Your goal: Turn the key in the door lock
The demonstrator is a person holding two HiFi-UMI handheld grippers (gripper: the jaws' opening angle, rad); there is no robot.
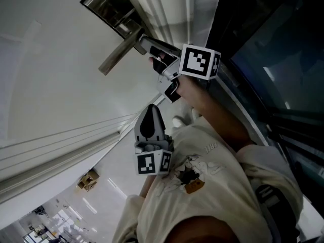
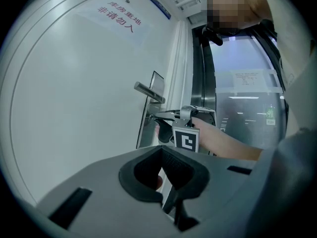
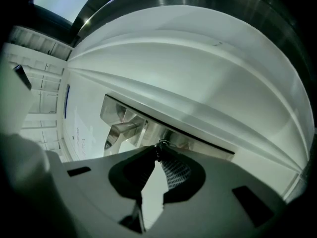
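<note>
Right gripper (image 3: 158, 152) pinches the small dark key (image 3: 160, 145) at the steel lock plate (image 3: 188, 137), left gripper (image 2: 162, 151) jaws together

We take this for an office building's corridor: a white door (image 2: 74, 108) bearing a red-lettered notice (image 2: 117, 18), glass partitions (image 2: 247, 118) to its right.

Dim, grey light on my white door (image 1: 55, 59), bright ceiling lights (image 1: 90, 205) at 7 o'clock, shine on the metal plate (image 3: 124, 120), my gripper views bent round, black corners.
</note>
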